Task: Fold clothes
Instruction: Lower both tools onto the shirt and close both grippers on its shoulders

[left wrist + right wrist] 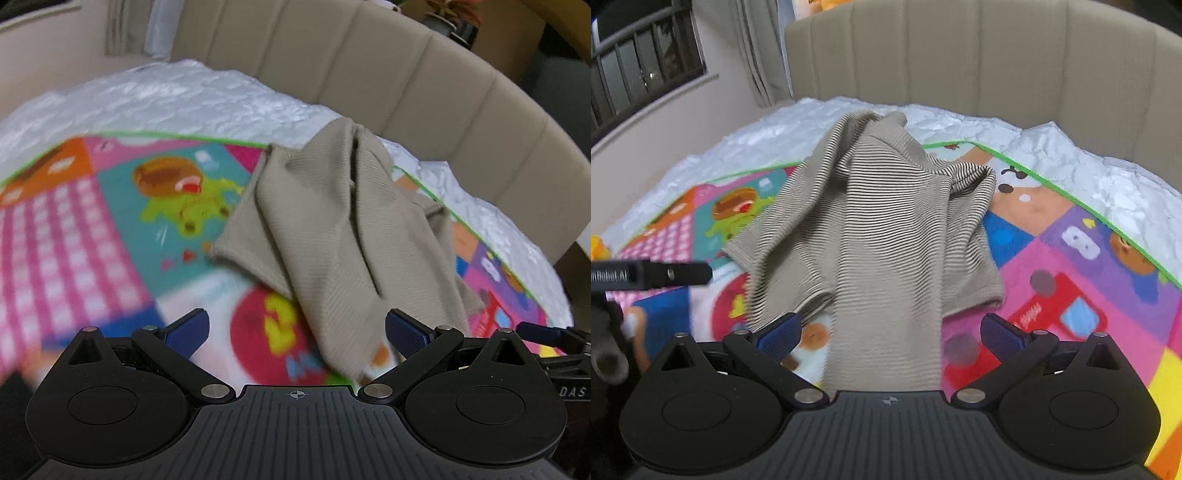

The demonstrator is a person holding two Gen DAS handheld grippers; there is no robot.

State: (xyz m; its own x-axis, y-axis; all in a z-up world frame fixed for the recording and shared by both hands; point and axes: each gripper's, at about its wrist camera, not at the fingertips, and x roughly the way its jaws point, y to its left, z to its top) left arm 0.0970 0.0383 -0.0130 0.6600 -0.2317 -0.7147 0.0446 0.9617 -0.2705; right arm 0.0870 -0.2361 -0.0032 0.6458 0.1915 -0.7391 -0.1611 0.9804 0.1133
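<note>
A beige finely striped garment (871, 221) lies crumpled on a colourful cartoon play mat (1071, 266). In the left wrist view the garment (332, 229) lies ahead and right of centre on the mat (92, 221). My left gripper (295, 332) is open, its blue pads (188, 332) spread wide just above the mat, with the garment's near edge between them. My right gripper (890, 332) is open over the garment's near edge, the cloth running between its blue pads (1001, 336). The left gripper (650, 275) shows at the left of the right wrist view.
The mat lies on a white quilted bedcover (1089, 166). A beige padded headboard (960, 55) rises behind it. A window with bars (646, 66) and a curtain (757, 48) are at the far left. Potted plants (450, 18) stand beyond the headboard.
</note>
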